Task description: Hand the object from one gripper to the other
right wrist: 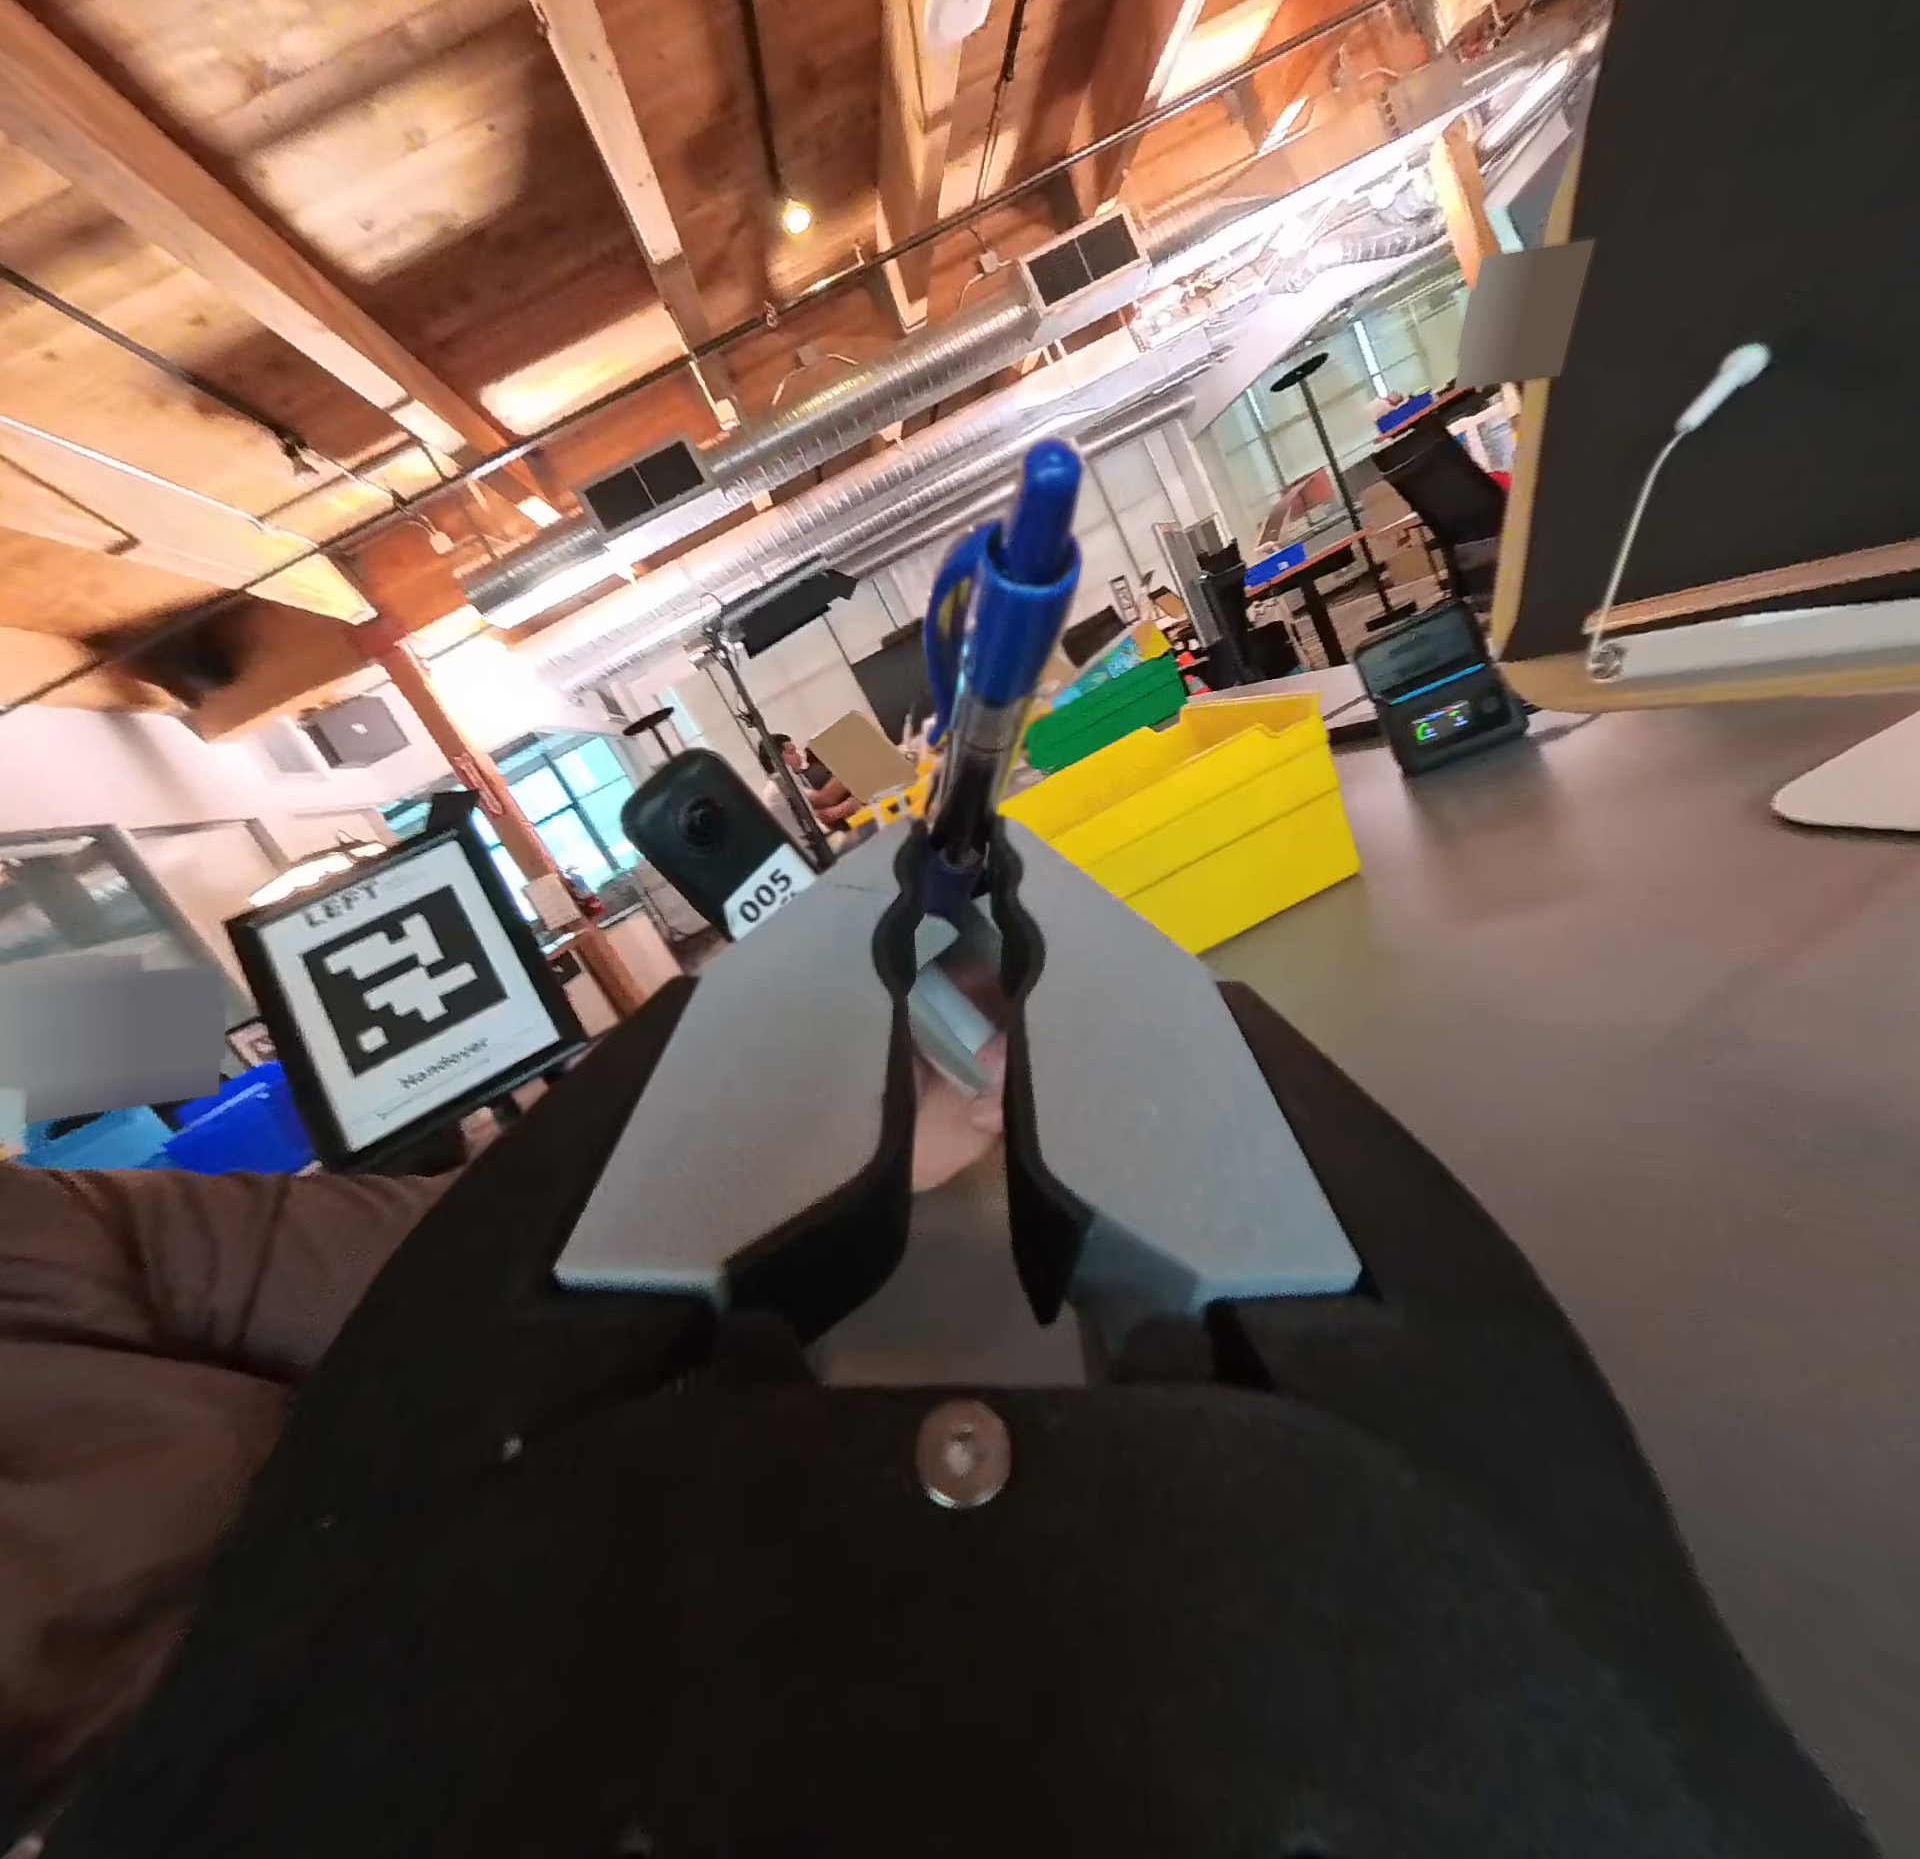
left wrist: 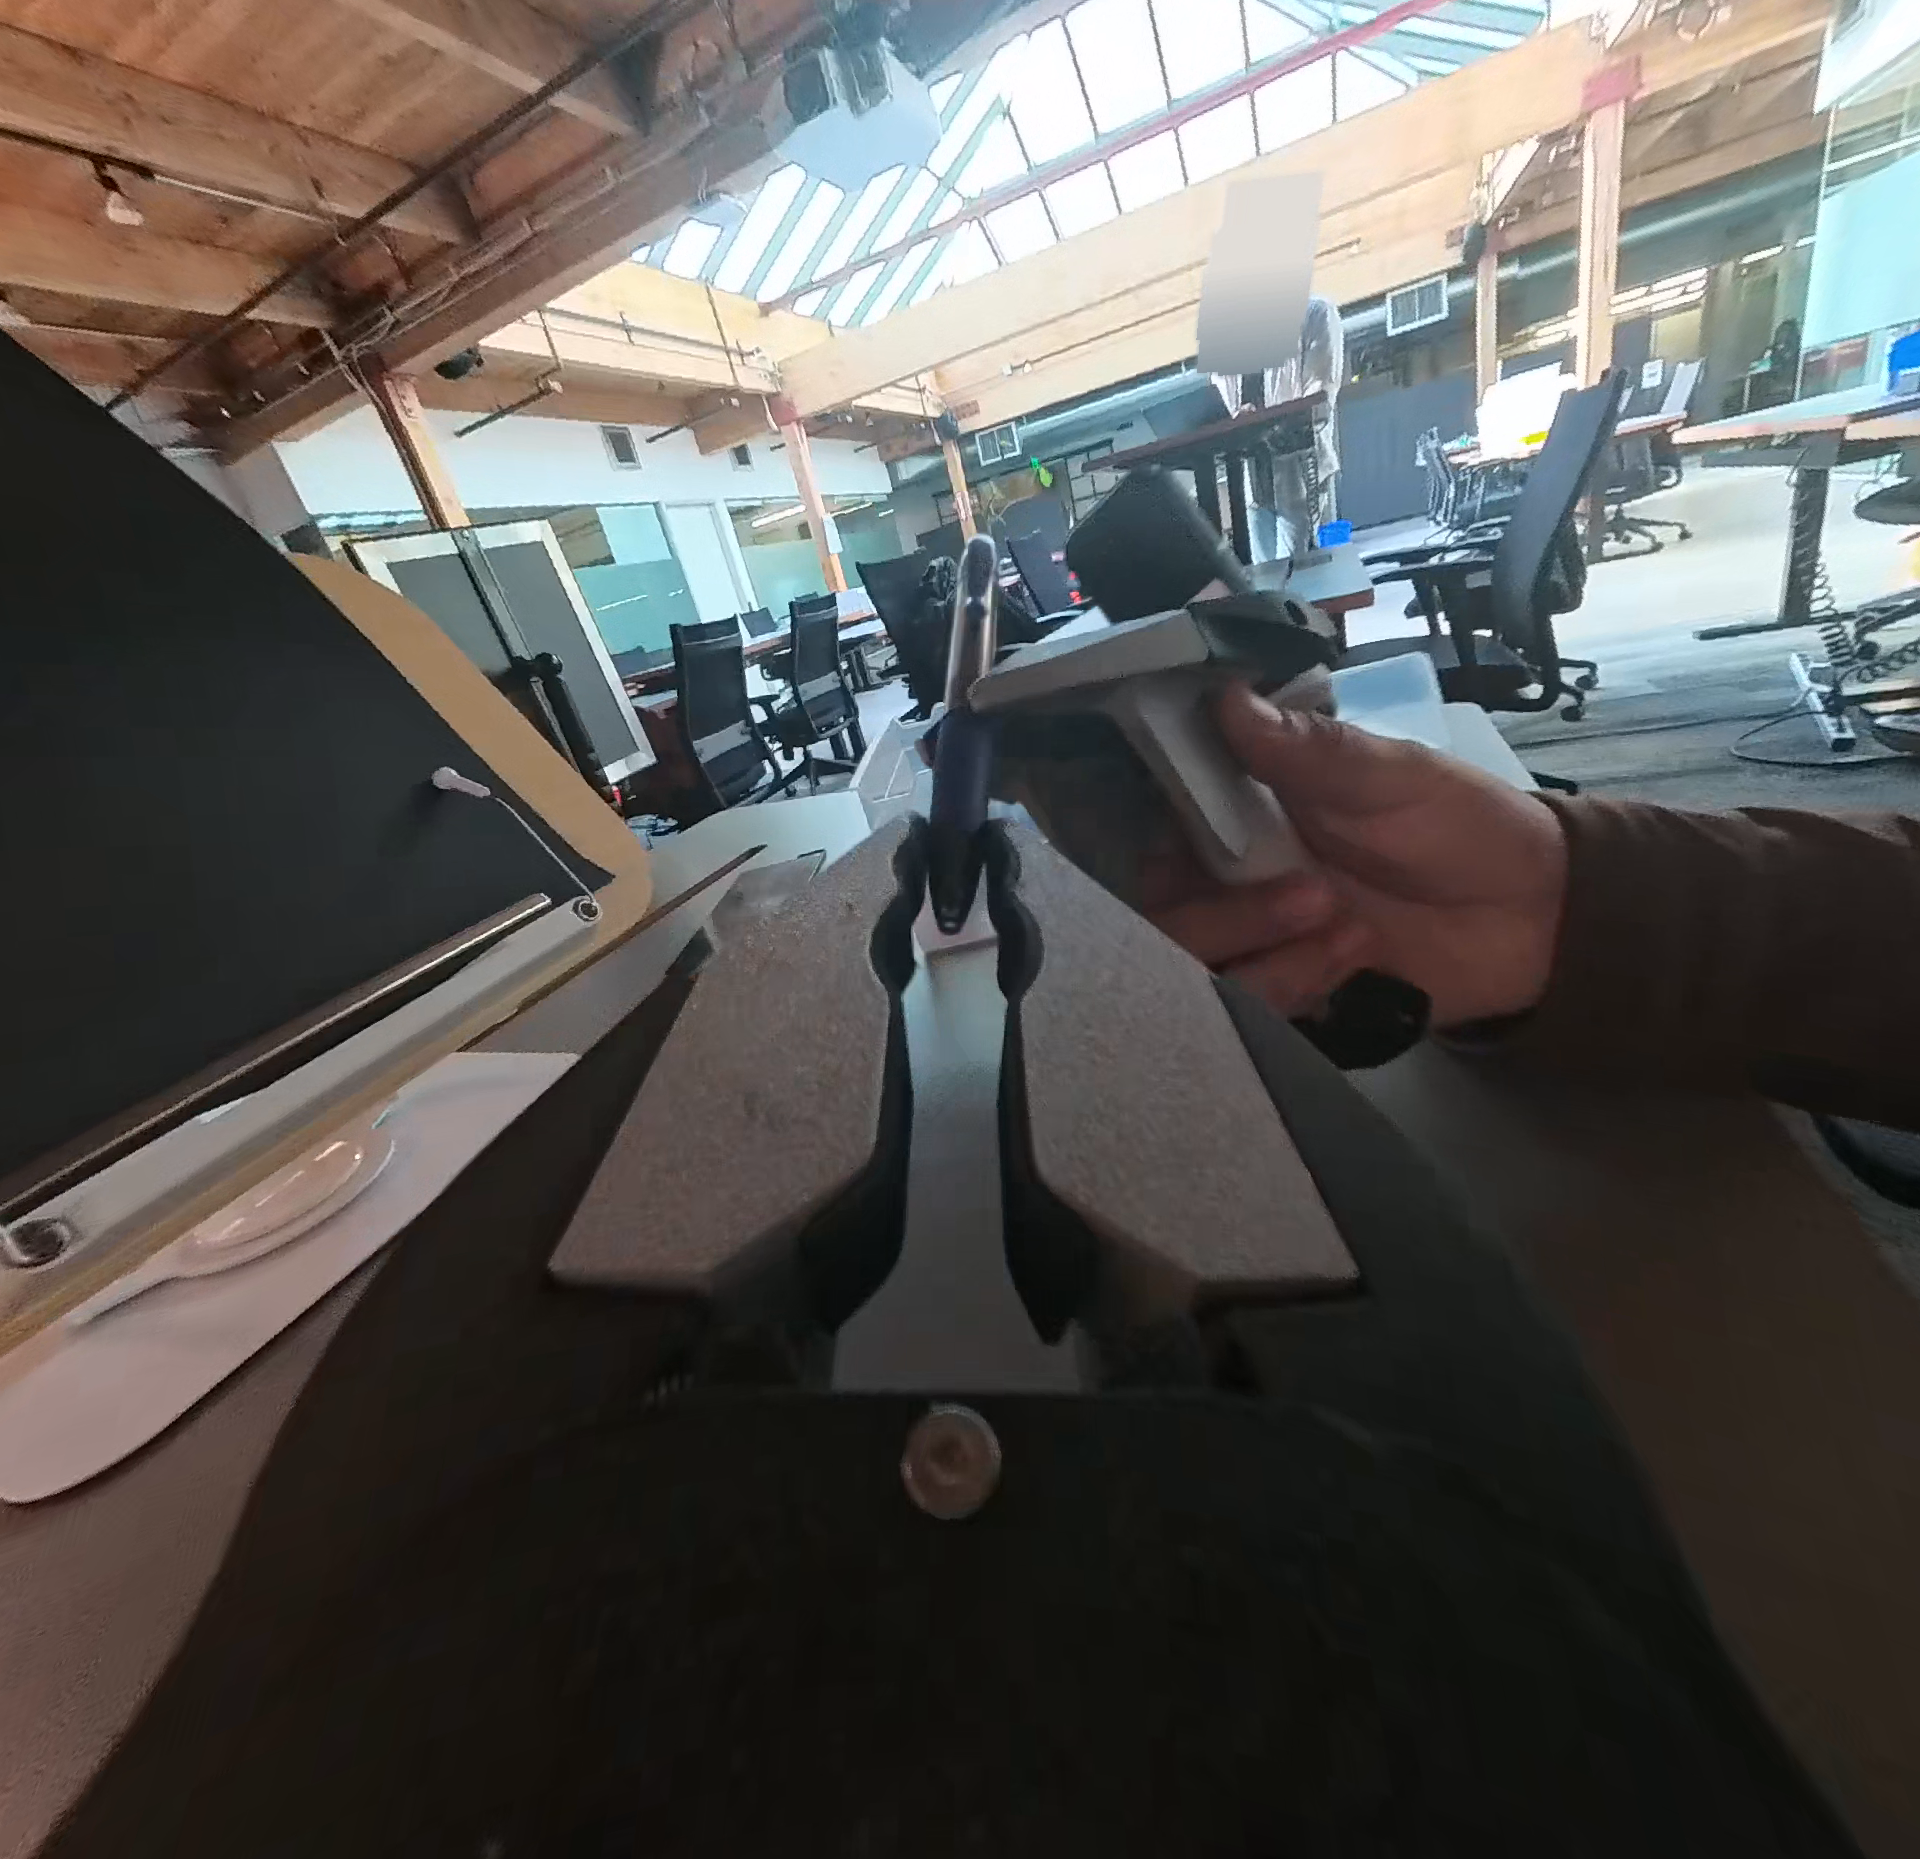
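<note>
A blue pen [left wrist: 957, 770] stands nearly upright between my two grippers. My left gripper [left wrist: 954, 867] is shut on the pen's lower end. My right gripper [left wrist: 1091, 682], held by a hand [left wrist: 1382, 874], comes in from the right and meets the pen's barrel just above. In the right wrist view, my right gripper [right wrist: 956, 867] is shut on the pen [right wrist: 1013, 604], whose blue cap and clip point up. The left gripper's grey fingers [right wrist: 940, 1020] show through the gap just below. Its marker plate [right wrist: 410, 999] and camera [right wrist: 701, 822] are at the left.
A monitor [left wrist: 208, 770] on a white stand base [left wrist: 208, 1279] is close on the left of the left wrist view, and it shows at the right of the right wrist view [right wrist: 1766, 251]. A yellow bin [right wrist: 1195, 822] and a small black device [right wrist: 1439, 703] stand on the grey table [right wrist: 1558, 1030]. Less than 4 cm separates the two grippers' tips. The monitor [left wrist: 208, 770] is about equally far from each gripper, around 30 cm.
</note>
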A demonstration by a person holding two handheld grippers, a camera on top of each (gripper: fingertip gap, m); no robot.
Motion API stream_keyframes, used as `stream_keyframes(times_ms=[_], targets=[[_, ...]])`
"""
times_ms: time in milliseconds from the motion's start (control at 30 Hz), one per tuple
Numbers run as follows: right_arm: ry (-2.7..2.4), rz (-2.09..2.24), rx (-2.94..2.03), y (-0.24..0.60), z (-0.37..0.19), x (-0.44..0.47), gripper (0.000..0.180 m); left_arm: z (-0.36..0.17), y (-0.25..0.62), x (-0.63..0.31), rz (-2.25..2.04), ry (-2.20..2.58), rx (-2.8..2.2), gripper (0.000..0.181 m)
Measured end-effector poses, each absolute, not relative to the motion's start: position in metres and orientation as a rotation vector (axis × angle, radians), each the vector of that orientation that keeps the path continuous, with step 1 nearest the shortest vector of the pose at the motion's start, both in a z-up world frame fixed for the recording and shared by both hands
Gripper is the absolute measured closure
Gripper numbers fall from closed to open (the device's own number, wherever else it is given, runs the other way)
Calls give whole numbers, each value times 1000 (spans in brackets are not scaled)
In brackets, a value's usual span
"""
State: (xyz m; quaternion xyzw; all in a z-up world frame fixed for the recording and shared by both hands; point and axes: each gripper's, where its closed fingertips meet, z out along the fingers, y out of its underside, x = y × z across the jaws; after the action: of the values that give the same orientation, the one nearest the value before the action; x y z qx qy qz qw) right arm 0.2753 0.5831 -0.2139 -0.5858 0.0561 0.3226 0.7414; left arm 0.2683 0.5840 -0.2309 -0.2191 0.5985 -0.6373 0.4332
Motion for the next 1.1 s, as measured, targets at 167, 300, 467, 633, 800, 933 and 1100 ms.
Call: stream_keyframes(times_ms=[167,300,467,633,800,933,1100], targets=[[121,495,-1377,586,-222,284,173,-243,591,278,-1560,1513,-661,170],[166,197,-1478,585,-234,305,173,-252,594,283,-1532,1540,-723,149],[144,79,-1532,588,-240,306,173,-260,596,287,-1438,1564,-726,146],[68,71,-1582,596,-245,292,173,-266,593,289,-1351,1592,-688,150],[-17,95,-1595,602,-248,275,173,-267,594,288,-1298,1617,-650,172],[24,142,-1577,601,-247,278,172,-268,597,289,-1321,1621,-686,173],[84,53,-1553,594,-243,295,162,-270,612,294,-1384,1602,-831,174]])
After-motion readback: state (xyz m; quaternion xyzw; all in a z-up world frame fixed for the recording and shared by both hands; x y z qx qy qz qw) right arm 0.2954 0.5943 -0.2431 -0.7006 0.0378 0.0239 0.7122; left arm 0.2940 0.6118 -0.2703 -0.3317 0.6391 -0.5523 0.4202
